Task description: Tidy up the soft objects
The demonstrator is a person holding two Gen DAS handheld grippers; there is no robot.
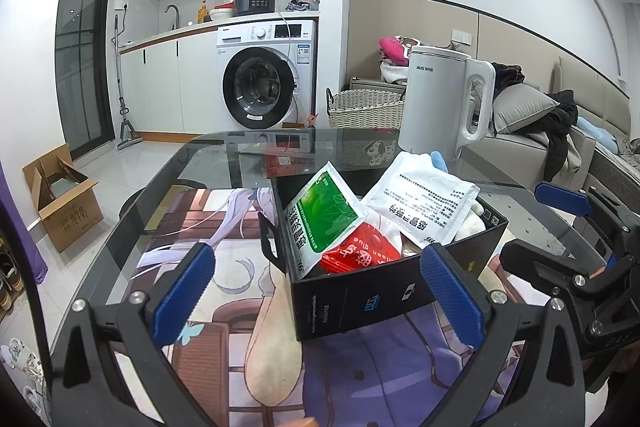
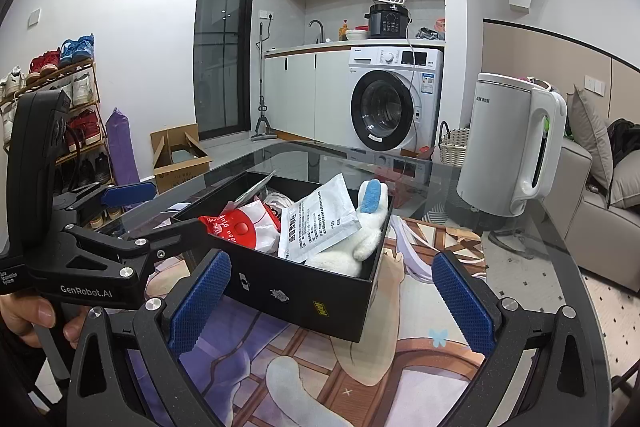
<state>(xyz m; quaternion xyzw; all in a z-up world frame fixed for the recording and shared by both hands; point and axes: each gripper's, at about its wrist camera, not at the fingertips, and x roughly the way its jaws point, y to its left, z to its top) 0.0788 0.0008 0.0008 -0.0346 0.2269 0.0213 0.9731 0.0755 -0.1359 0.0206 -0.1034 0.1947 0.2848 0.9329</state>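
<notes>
A black box [image 1: 384, 303] stood on the glass surface [image 1: 224, 163], on a printed mat [image 1: 216, 223], with one corner turned toward the left tongs [image 1: 316, 291]. Soft things filled it: a green-and-white packet [image 1: 324, 215] leaned upright against the left wall, its long axis running up and away; a white packet [image 1: 424, 195] with black print lay tilted across the right side; a red-and-white pouch [image 1: 360, 251] sat low between them. A white plush toy [image 2: 360, 231] with a blue patch [image 2: 372, 193] lay under the white packet, mostly covered, and its shape was hard to make out. Whatever lay deeper in the box was hidden.

The left tongs stood wide, holding nothing, just before the box. The right tongs [image 2: 332, 299] were likewise spread wide and empty, with the box's near wall between the pads. A white kettle [image 1: 444, 103] stood behind the box.
</notes>
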